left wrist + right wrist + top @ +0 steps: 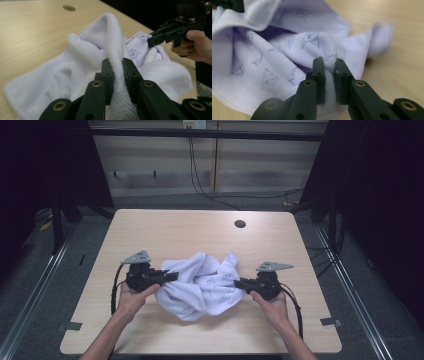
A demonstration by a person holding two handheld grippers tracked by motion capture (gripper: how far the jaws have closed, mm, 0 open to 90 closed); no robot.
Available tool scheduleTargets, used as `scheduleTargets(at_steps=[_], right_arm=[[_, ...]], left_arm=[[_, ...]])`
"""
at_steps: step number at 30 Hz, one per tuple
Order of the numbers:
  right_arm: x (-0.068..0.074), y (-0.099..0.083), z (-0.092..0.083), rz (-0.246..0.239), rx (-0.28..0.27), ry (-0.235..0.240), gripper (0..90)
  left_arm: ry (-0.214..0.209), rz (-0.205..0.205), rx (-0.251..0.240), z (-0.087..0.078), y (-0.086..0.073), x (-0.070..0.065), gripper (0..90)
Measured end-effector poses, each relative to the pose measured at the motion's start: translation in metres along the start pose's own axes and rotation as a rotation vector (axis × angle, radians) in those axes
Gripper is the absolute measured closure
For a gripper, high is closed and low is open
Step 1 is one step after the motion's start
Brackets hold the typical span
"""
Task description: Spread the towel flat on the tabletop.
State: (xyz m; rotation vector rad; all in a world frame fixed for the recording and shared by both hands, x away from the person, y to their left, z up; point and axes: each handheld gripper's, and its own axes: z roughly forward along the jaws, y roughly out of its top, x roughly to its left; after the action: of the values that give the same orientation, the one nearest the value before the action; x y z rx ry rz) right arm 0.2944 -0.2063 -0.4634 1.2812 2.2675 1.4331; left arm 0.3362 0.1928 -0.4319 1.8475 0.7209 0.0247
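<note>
A crumpled white towel (200, 282) with pale blue prints lies in the middle of the wooden table (165, 227). My left gripper (172, 277) is shut on a fold at the towel's left side; in the left gripper view a thick ridge of towel (113, 45) is pinched between the black jaws of my left gripper (117, 65). My right gripper (238, 283) is shut on the towel's right side. The right gripper view has a bunched edge of the towel (312, 40) squeezed between the jaws of my right gripper (329, 64). The other hand's gripper (172, 31) is at the far side of the cloth.
A round cable hole (240, 224) sits near the table's far edge. Black cables (200, 180) run down the back wall. Dark curtains hang at both sides, and grey floor (60, 270) surrounds the table.
</note>
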Motion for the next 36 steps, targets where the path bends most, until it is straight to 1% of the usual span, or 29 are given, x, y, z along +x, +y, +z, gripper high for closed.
scheduleTargets(at_steps=[2, 4, 5, 7, 8, 10, 11, 12, 14, 16, 17, 18, 19, 20, 21, 23, 25, 26, 27, 28, 29, 30, 31, 32, 33, 34, 35, 36], right_arm=[[-0.004, 0.009, -0.011, -0.006, -0.031, -0.011, 81.6], [-0.007, 0.018, -0.02, -0.005, -0.058, -0.017, 81.8], [-0.008, 0.025, -0.025, -0.009, -0.075, -0.019, 81.9], [-0.008, 0.037, -0.032, -0.01, -0.101, -0.025, 82.1], [-0.008, 0.045, -0.037, -0.011, -0.12, -0.028, 82.1], [-0.009, 0.061, -0.045, -0.008, -0.148, -0.034, 82.2], [-0.009, 0.069, -0.049, -0.018, -0.162, -0.045, 82.2], [-0.011, 0.077, -0.053, -0.015, -0.171, -0.047, 82.3], [-0.014, 0.093, -0.059, -0.017, -0.192, -0.054, 82.3], [-0.017, 0.109, -0.064, -0.022, -0.201, -0.063, 82.4], [-0.019, 0.117, -0.065, -0.025, -0.205, -0.071, 82.4], [-0.019, 0.117, -0.065, -0.025, -0.205, -0.071, 82.4], [-0.026, 0.135, -0.068, -0.027, -0.213, -0.085, 82.5], [-0.028, 0.141, -0.069, -0.029, -0.21, -0.094, 82.5], [-0.031, 0.152, -0.071, -0.033, -0.214, -0.113, 82.6], [-0.036, 0.167, -0.076, -0.037, -0.22, -0.134, 82.7], [-0.038, 0.184, -0.084, -0.047, -0.241, -0.161, 82.8], [-0.039, 0.192, -0.089, -0.057, -0.253, -0.175, 82.8], [-0.038, 0.201, -0.097, -0.073, -0.284, -0.191, 83.0], [-0.037, 0.206, -0.101, -0.073, -0.308, -0.187, 83.0], [-0.036, 0.209, -0.107, -0.091, -0.338, -0.19, 83.1], [-0.035, 0.21, -0.111, -0.098, -0.36, -0.188, 83.1], [-0.035, 0.206, -0.113, -0.094, -0.369, -0.174, 83.2], [-0.035, 0.206, -0.113, -0.094, -0.369, -0.174, 83.2], [-0.035, 0.198, -0.114, -0.101, -0.36, -0.171, 83.1], [-0.04, 0.165, -0.108, -0.104, -0.291, -0.162, 83.3], [-0.042, 0.15, -0.104, -0.098, -0.258, -0.16, 83.3], [-0.042, 0.15, -0.104, -0.098, -0.258, -0.16, 83.3]], left_arm=[[0.009, -0.026, -0.047, -0.008, 0.005, 0.004, 81.3], [0.016, -0.029, -0.094, -0.014, 0.013, 0.005, 81.4], [0.017, -0.029, -0.106, -0.015, 0.016, 0.005, 81.5], [0.022, -0.023, -0.127, -0.016, 0.027, 0.003, 81.6], [0.032, -0.012, -0.137, -0.017, 0.033, 0.002, 81.6], [0.032, -0.014, -0.164, -0.019, 0.045, 0.002, 81.6], [0.048, -0.003, -0.171, -0.02, 0.052, 0.001, 81.6], [0.058, -0.001, -0.186, -0.022, 0.059, 0.001, 81.6], [0.064, 0.014, -0.193, -0.023, 0.072, 0.002, 81.6], [0.077, 0.015, -0.2, -0.021, 0.084, 0.004, 81.5], [0.077, 0.015, -0.2, -0.021, 0.084, 0.004, 81.6], [0.091, 0.029, -0.196, -0.019, 0.092, 0.006, 81.6], [0.108, 0.03, -0.195, -0.015, 0.104, 0.009, 81.5], [0.108, 0.03, -0.195, -0.015, 0.104, 0.009, 81.5], [0.118, 0.048, -0.213, -0.012, 0.118, 0.01, 81.4], [0.128, 0.066, -0.234, -0.012, 0.133, 0.009, 81.3], [0.134, 0.088, -0.251, -0.013, 0.149, 0.007, 81.3], [0.134, 0.088, -0.251, -0.013, 0.149, 0.007, 81.3], [0.149, 0.123, -0.273, -0.015, 0.163, 0.0, 81.3], [0.145, 0.143, -0.289, -0.016, 0.168, -0.004, 81.3], [0.135, 0.153, -0.295, -0.017, 0.17, -0.009, 81.4], [0.132, 0.165, -0.293, -0.016, 0.168, -0.014, 81.3], [0.125, 0.18, -0.283, -0.015, 0.161, -0.018, 81.3], [0.125, 0.18, -0.283, -0.015, 0.161, -0.018, 81.1], [0.103, 0.193, -0.248, -0.009, 0.144, -0.021, 81.1], [0.092, 0.182, -0.209, -0.001, 0.118, -0.022, 80.4], [0.064, 0.16, -0.176, 0.006, 0.099, -0.022, 80.2], [0.064, 0.16, -0.176, 0.006, 0.099, -0.022, 80.1]])
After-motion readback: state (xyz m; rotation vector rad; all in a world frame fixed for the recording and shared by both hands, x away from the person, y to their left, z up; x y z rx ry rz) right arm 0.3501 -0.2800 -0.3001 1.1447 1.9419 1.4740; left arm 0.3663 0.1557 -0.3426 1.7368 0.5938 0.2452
